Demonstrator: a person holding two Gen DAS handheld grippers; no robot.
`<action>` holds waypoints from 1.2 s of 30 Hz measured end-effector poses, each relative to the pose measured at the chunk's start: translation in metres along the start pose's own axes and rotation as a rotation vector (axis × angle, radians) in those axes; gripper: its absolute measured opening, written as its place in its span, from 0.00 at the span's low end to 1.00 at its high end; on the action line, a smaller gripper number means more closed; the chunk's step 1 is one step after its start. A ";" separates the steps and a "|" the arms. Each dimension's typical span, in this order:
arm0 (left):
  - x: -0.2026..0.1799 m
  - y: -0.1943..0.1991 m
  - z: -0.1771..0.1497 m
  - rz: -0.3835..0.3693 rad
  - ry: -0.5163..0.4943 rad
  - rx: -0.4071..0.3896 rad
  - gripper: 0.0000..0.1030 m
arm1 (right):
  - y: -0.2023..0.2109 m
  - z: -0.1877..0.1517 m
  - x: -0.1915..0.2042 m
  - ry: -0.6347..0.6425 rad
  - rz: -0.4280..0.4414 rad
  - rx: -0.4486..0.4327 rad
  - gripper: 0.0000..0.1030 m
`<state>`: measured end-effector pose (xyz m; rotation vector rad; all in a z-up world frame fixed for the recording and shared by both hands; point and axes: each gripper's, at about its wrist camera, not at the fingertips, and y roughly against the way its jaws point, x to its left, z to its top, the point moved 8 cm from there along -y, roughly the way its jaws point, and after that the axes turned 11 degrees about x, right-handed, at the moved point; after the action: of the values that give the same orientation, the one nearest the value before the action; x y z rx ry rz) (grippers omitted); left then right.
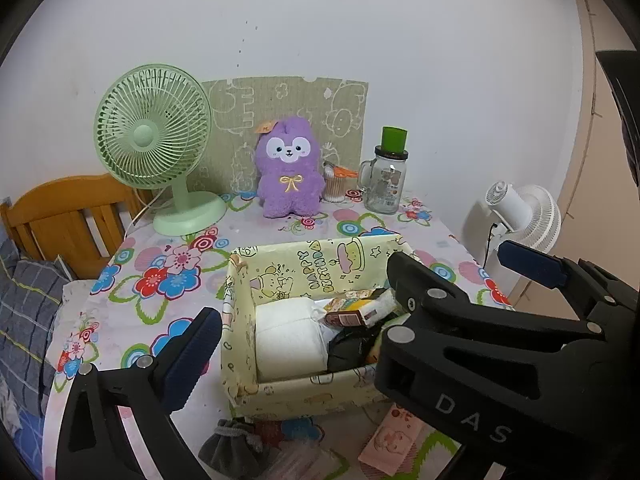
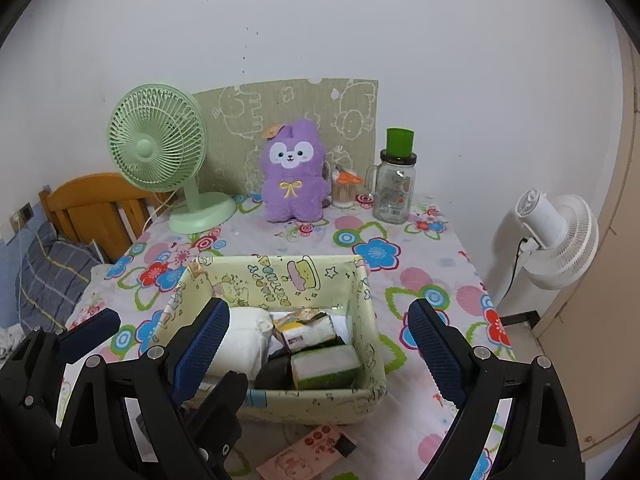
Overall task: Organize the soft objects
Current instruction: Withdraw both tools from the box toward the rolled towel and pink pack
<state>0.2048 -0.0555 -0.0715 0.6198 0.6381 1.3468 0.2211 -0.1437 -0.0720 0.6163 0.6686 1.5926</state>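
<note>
A pale yellow cartoon-print box (image 1: 280, 396) (image 2: 362, 292) stands on the flowered tablecloth and holds a white soft pack (image 1: 288, 336) (image 2: 240, 340), a green-edged sponge (image 2: 324, 366), a dark item and small packets. A purple plush bunny (image 1: 289, 168) (image 2: 294, 172) sits upright at the back. A grey drawstring pouch (image 1: 228, 446) and a pink packet (image 1: 390, 442) (image 2: 308, 452) lie in front of the box. My left gripper (image 1: 304, 316) is open and empty over the box. My right gripper (image 2: 320, 344) is open and empty, straddling the box. The other gripper's black body shows in each view.
A green desk fan (image 1: 152, 136) (image 2: 160, 148) stands back left. A glass jar with a green lid (image 1: 386, 176) (image 2: 394, 184) and a cotton-swab cup (image 1: 335, 186) stand back right. A white fan (image 2: 556, 236) is off the table's right edge. A wooden bedframe (image 1: 68, 216) is at left.
</note>
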 end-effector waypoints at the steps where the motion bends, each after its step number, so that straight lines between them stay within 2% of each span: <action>1: -0.001 0.002 -0.001 0.000 -0.001 -0.002 1.00 | 0.003 -0.001 0.000 -0.001 0.000 -0.003 0.90; 36: -0.008 0.036 -0.055 0.039 -0.028 -0.004 1.00 | 0.047 -0.063 0.018 0.033 0.000 -0.020 0.93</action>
<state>0.1392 -0.0566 -0.0825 0.6490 0.6035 1.3730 0.1418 -0.1353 -0.0814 0.5764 0.6761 1.6110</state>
